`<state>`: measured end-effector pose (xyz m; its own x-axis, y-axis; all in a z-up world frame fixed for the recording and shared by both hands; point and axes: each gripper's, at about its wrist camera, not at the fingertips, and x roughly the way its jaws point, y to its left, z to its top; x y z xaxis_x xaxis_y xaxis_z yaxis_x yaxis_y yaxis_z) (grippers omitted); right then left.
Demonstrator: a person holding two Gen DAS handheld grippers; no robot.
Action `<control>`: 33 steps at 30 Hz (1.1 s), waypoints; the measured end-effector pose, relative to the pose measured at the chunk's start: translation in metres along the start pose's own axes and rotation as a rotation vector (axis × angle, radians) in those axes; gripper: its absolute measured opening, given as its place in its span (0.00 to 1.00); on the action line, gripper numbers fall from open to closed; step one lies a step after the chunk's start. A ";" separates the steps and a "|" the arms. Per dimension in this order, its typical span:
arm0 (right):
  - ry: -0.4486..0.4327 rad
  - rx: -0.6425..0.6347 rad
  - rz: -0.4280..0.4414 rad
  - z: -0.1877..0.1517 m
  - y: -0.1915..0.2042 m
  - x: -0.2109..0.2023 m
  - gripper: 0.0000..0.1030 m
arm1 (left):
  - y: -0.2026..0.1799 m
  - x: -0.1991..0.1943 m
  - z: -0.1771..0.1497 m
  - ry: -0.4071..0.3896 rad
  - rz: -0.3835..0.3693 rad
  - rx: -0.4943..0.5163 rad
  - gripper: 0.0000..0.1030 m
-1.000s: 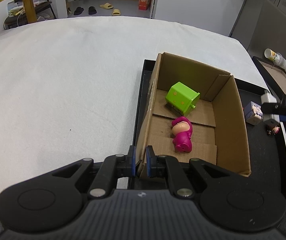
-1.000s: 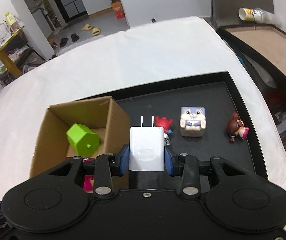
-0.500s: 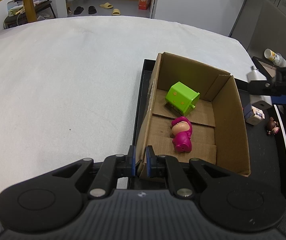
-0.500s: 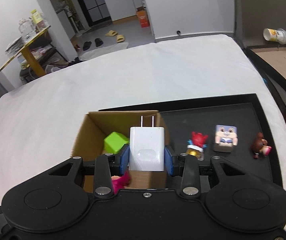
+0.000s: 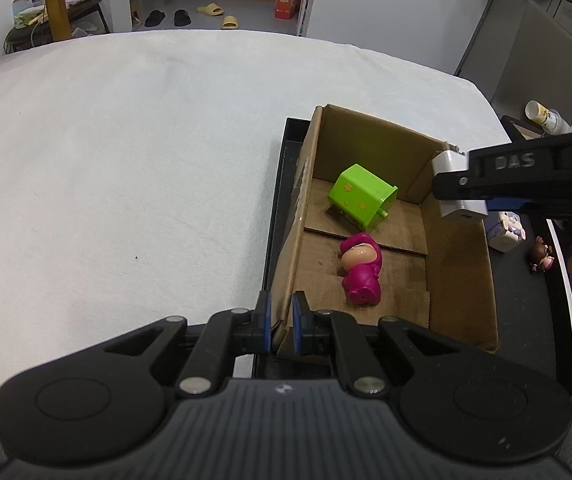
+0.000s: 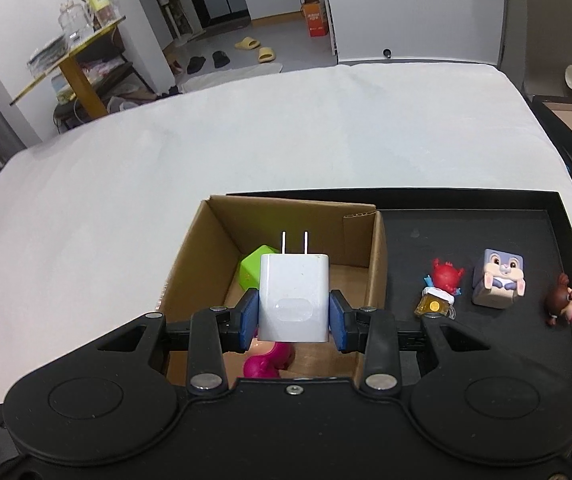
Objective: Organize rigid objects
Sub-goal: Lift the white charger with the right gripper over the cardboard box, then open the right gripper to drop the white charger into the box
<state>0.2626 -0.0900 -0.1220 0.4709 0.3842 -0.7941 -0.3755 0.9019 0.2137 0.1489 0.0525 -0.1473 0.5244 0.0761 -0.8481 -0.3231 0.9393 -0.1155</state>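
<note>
Each black hand-held gripper (image 6: 293, 320) has blue pads (image 6: 247, 320), silver screws and round embossed discs.

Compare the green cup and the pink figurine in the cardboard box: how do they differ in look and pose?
The green cup is a bright green, flat-sided container with small star marks, tipped on its side with its mouth toward the box's right wall; the pink figurine is a rounded magenta doll with a tan face, lying on its back. The cup sits nearer the far wall, the figurine nearer the left gripper. Both rest loose on the cardboard box floor.
</note>
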 end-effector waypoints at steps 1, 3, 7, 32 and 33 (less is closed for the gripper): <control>0.006 -0.007 -0.008 0.001 0.000 0.004 0.35 | 0.000 0.000 0.000 0.000 -0.001 0.000 0.09; 0.017 -0.017 -0.019 0.003 0.002 0.011 0.35 | 0.001 0.001 0.000 0.001 -0.002 0.000 0.09; 0.033 -0.052 -0.047 0.006 0.007 0.023 0.35 | 0.001 0.002 0.000 0.002 -0.005 0.001 0.09; -0.010 0.043 -0.011 0.005 -0.033 -0.009 0.41 | 0.002 0.001 -0.001 -0.006 -0.005 -0.004 0.09; -0.014 0.048 -0.016 0.005 -0.036 -0.011 0.41 | 0.003 0.001 -0.001 -0.006 -0.005 -0.005 0.09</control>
<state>0.2745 -0.1258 -0.1181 0.4880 0.3722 -0.7895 -0.3290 0.9163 0.2285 0.1476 0.0547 -0.1491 0.5306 0.0737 -0.8444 -0.3249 0.9378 -0.1223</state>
